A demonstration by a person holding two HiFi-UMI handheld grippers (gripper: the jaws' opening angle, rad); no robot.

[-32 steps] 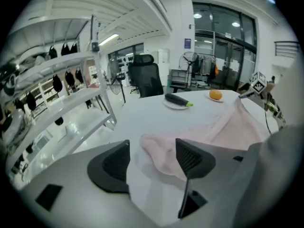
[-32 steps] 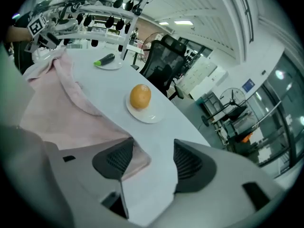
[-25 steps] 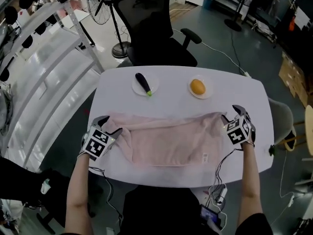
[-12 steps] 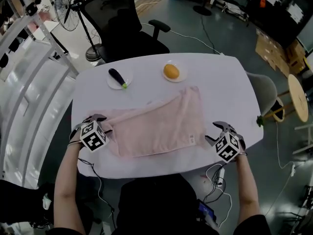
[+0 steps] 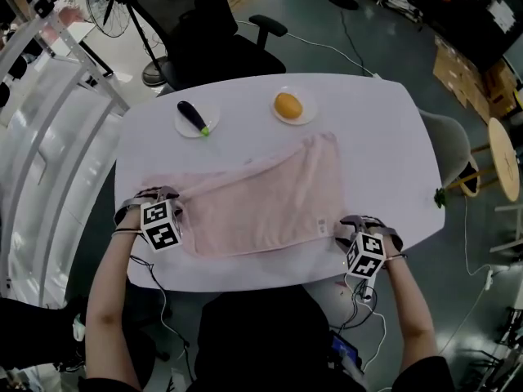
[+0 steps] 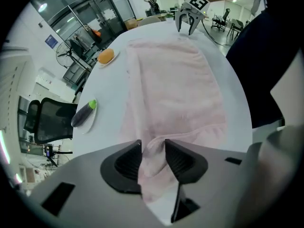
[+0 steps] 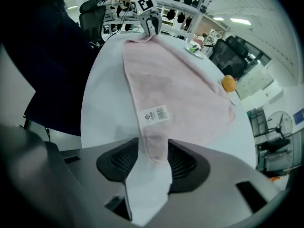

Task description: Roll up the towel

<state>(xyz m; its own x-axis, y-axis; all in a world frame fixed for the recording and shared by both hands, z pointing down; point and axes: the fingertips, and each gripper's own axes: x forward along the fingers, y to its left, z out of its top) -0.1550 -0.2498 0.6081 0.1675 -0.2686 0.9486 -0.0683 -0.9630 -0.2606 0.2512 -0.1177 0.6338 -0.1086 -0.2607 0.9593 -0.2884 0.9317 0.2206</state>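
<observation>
White oval tabletop (image 5: 384, 137) on a grey workshop floor, with a black mesh office chair (image 5: 196, 31) at the far side. We note the bare left forearm (image 5: 110, 292) and right forearm (image 5: 413, 309) reaching over the near edge, each gripper pointed steeply down.

- Our left gripper (image 6: 153, 148) sits at the near-left end of the pale pink terry towel (image 5: 270, 202). Its jaws have just been closing and pinch a bunched fold of the cloth between ribbed black pads.
- Our right gripper (image 7: 153, 148) is at the near-right corner. Its jaws have likewise been closing and grip the narrow corner strip just below the white printed label (image 7: 155, 113).
- The towel lies flat and unrolled across the table's middle, skewed, with its far-right corner near the round orange fruit (image 5: 287, 104) on a small white plate (image 5: 304, 118).
- A dark purple eggplant (image 5: 194, 116) with a green stem rests on a second white plate (image 5: 183, 129), apart from the towel.
- In the head view, marker cubes (image 5: 161, 225) mostly hide both hands.
- The label print is too small to read.
- The cloth looks soft and nubbly, with a hemmed edge.
</observation>
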